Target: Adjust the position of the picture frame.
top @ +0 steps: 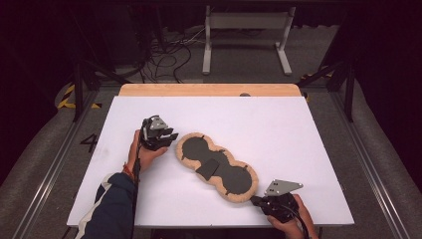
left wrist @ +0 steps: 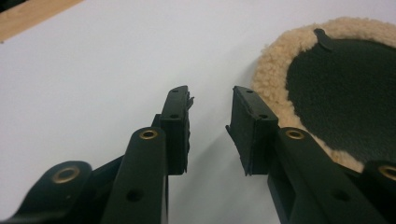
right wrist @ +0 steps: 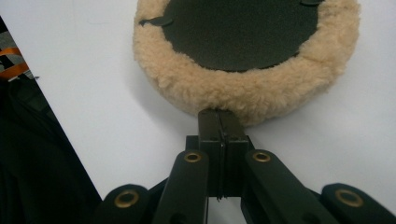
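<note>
Right gripper (right wrist: 220, 122) closed, tips against fleece pad (right wrist: 243, 93); left gripper (left wrist: 211, 126) open.

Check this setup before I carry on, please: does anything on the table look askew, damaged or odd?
Nothing looks damaged or spilled. The tan fleece-rimmed, black peanut-shaped pad lies flat but diagonally across the white table, and a loose-looking black flap sits crooked at its waist.

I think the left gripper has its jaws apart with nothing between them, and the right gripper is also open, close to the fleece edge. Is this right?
Not quite. The right gripper is shut: the right gripper view shows its jaws pressed together at the fleece pad. The left gripper does stand apart and empty.
</note>
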